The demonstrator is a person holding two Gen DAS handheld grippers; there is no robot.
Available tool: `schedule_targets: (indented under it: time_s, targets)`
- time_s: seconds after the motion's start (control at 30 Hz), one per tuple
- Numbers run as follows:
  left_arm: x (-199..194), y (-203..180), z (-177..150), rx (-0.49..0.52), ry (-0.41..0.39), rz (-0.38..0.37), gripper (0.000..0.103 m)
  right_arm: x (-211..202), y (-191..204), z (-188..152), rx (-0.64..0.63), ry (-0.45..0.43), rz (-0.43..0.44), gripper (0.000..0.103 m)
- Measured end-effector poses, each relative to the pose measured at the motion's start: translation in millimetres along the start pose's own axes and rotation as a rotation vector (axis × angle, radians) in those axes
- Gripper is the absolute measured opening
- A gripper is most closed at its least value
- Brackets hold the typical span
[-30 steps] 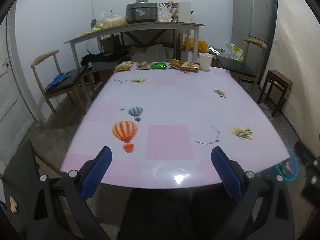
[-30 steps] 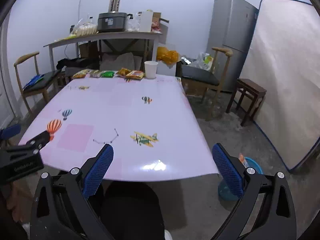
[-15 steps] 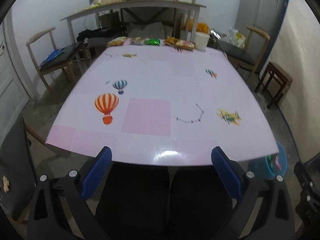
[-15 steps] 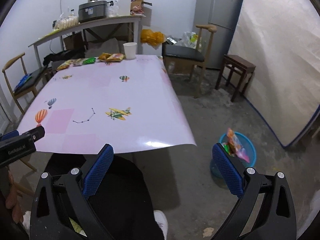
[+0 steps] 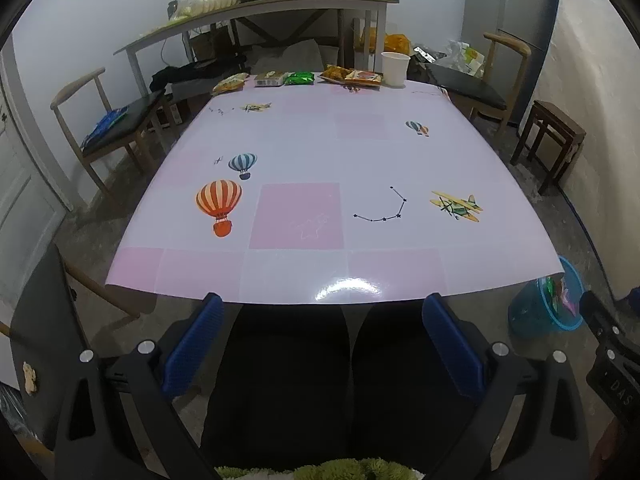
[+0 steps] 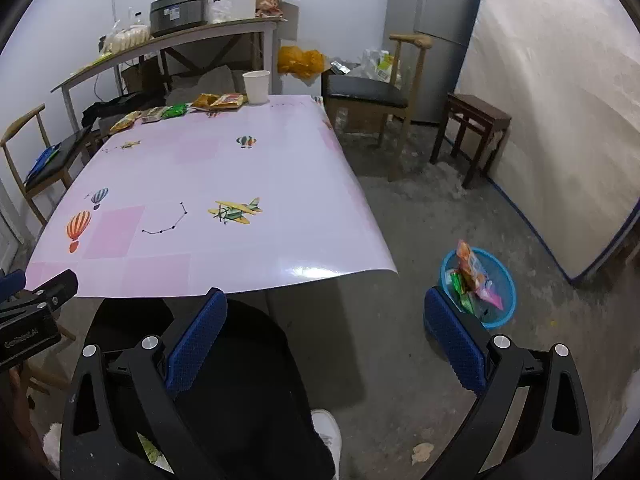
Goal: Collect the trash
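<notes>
Several snack wrappers lie in a row at the table's far edge: a yellow one point(image 5: 230, 82), a grey-brown one point(image 5: 271, 78), a green one point(image 5: 300, 77) and orange ones point(image 5: 352, 75), next to a white paper cup point(image 5: 395, 69). The row also shows in the right wrist view point(image 6: 176, 111). A blue basket point(image 6: 502, 280) with wrappers in it stands on the floor right of the table. My left gripper point(image 5: 326, 346) is open and empty, held before the table's near edge. My right gripper point(image 6: 326, 344) is open and empty, above the floor near the basket.
The pink table point(image 5: 304, 148) has printed balloons and planes. Wooden chairs stand at the left point(image 5: 108, 128) and far right point(image 5: 480, 80). A dark stool point(image 6: 476, 132), a fridge point(image 6: 444, 20) and a cluttered shelf point(image 5: 256, 8) lie behind. The person's dark legs fill the near foreground.
Both grippers have drawn back and risen from the table's near edge. The right wrist view has swung right, bringing the blue basket into view.
</notes>
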State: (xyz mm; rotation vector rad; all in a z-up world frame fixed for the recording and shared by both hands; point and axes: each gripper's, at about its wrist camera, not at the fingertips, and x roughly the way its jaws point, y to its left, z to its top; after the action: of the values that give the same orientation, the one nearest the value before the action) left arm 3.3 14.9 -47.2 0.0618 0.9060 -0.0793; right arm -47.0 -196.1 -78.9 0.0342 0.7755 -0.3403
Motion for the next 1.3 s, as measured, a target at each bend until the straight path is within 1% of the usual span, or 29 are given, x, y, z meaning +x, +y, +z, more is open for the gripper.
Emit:
schedule_targets:
  time_s: [0.5, 0.73, 0.83, 0.97, 1.1, 1.3]
  targets:
    - [8, 8, 3, -0.042, 0.017, 0.018, 0.097, 3, -6, 2, 0.018, 0.010, -0.030, 0.095]
    - [8, 9, 4, -0.039, 0.002, 0.037, 0.097, 4, -6, 1, 0.017, 0.016, -0.035, 0.095]
    - [8, 7, 6, -0.032, 0.007, 0.023, 0.097, 3, -8, 0, 0.020, 0.016, -0.041, 0.095]
    - [6, -5, 8, -0.010, 0.016, -0.025, 0.098, 0, -17, -2, 0.031, 0.016, -0.069, 0.095]
    - [2, -27, 10, 0.027, 0.013, -0.087, 0.098, -3, -32, -3, 0.054, 0.022, -0.106, 0.095]
    - [2, -56, 10, 0.085, 0.018, -0.133, 0.098, -7, -53, -9, 0.098, 0.034, -0.153, 0.095]
